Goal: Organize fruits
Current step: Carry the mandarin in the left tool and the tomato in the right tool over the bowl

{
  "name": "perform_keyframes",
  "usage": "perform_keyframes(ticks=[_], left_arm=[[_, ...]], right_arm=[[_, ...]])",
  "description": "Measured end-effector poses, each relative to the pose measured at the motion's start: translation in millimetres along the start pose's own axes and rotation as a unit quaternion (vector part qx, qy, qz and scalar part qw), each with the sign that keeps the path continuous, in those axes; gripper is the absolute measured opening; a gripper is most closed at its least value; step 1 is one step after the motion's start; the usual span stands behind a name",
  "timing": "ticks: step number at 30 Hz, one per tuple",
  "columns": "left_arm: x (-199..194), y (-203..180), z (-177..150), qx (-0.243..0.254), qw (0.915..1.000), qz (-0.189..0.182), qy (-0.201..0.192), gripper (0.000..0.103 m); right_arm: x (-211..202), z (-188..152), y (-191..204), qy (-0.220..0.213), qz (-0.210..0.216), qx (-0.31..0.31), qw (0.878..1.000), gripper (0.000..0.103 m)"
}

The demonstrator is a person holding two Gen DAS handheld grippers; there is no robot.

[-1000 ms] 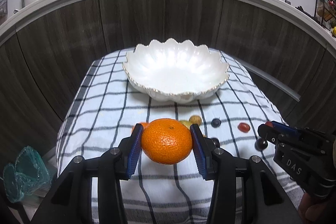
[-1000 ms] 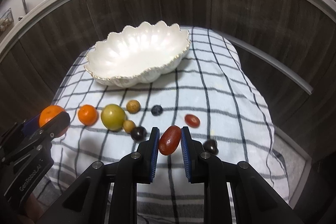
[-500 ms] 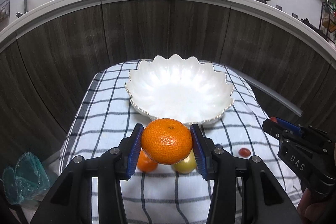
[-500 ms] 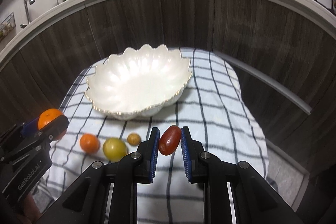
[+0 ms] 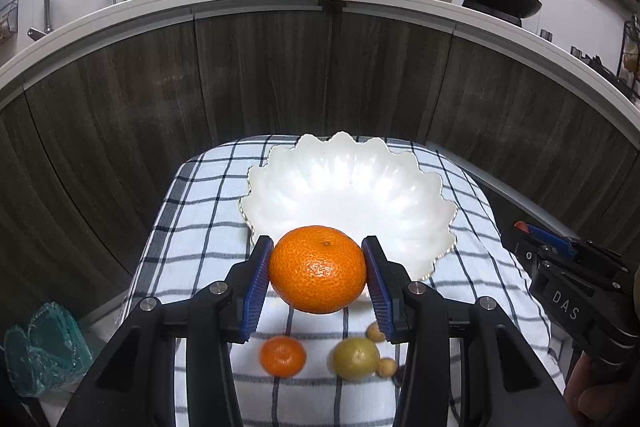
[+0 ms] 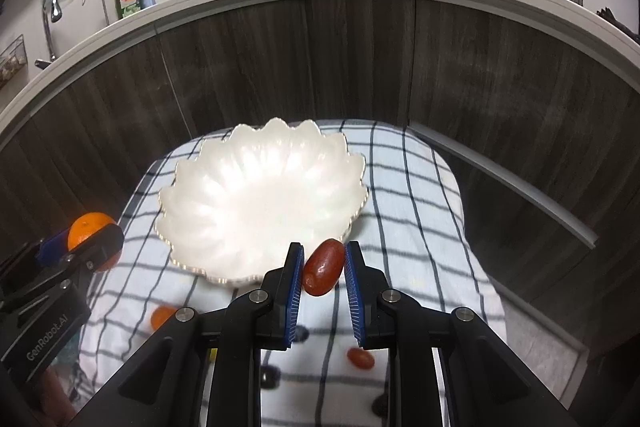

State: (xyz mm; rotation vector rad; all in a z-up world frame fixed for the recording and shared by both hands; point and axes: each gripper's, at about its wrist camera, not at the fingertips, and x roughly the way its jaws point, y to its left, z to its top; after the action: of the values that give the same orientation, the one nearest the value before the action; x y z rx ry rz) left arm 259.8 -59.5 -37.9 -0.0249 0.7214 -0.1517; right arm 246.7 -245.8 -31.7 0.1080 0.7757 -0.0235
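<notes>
Your left tool (image 5: pixel 318 269) grips the orange (image 5: pixel 318 267); your right tool (image 6: pixel 323 269) grips a red fruit (image 6: pixel 323 266). Both sit at the bowl's (image 5: pixel 352 187) near rim.

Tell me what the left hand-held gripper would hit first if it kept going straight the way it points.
Probably the white scalloped bowl: the left hand-held gripper, shut on the orange, points down at its near rim; depth is uncertain.
</notes>
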Motion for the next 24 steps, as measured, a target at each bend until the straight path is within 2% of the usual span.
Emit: perform_keyframes(ticks=[9,24], left_arm=[[20.5,2.4,23.4,0.002,1.0000,0.007,-0.003,0.045],[69.4,10.4,51.2,0.011,0.9997,0.017,0.011,0.045]], right_arm=[[18.1,31.1,-0.8,-0.007,-0.007,-0.002,1.000,0.022],[63.8,58.7,0.1,0.008,-0.022,-0.002,1.000,0.022]])
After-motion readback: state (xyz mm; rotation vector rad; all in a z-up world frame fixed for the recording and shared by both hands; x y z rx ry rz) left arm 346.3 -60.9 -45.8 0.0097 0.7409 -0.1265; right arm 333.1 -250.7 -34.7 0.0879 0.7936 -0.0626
